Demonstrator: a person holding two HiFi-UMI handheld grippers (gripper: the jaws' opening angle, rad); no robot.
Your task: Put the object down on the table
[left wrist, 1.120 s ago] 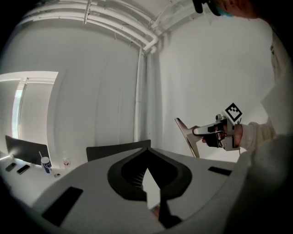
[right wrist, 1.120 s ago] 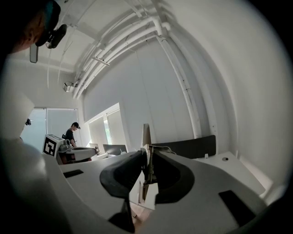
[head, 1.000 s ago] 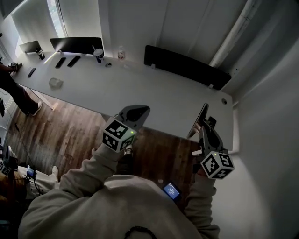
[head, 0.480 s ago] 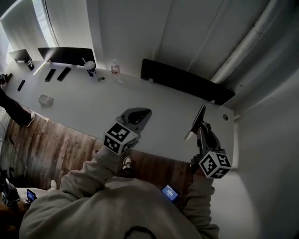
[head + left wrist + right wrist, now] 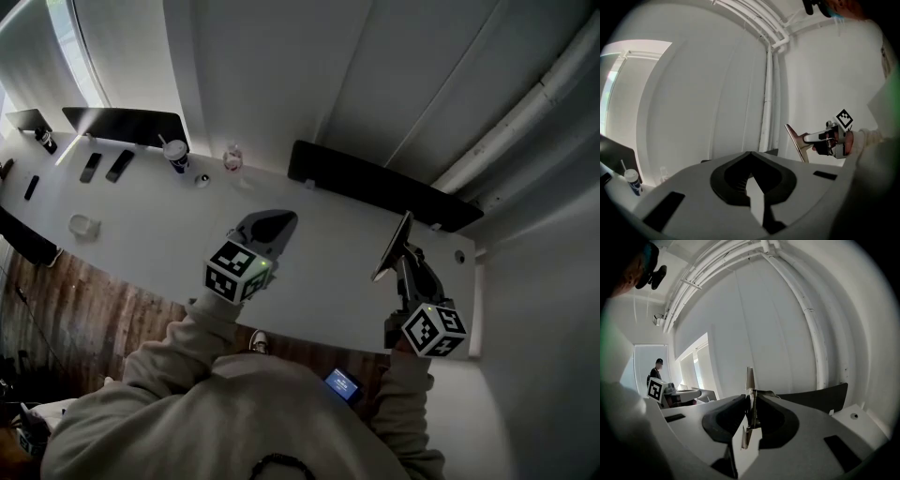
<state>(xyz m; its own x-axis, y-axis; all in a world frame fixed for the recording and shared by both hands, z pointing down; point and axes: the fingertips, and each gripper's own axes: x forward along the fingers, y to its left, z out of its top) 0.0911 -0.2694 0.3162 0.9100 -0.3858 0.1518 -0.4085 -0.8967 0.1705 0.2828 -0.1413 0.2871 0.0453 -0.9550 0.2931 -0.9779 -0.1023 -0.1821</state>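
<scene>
Board (image 5: 395, 246) clamped edge-up between the jaws of the right gripper (image 5: 406, 262), in the air over the right end of the table (image 5: 169, 202), apparently clear of it. Left gripper (image 5: 270, 225) jaws together, empty. Risks: toppling or clatter if released standing on edge; pivoting in the narrow grip at first contact with the tabletop.

No words, numbers or brand names can be read anywhere. Only black-and-white square code markers are seen. In the head view they are carried at the centre by the left cube (image 5: 236, 272) of the left gripper (image 5: 270, 225) and at lower right by the right cube (image 5: 434, 330) of the right gripper (image 5: 405, 258). At bottom centre a lit blue phone screen (image 5: 344, 383) is shown, its content too small to be read.
</scene>
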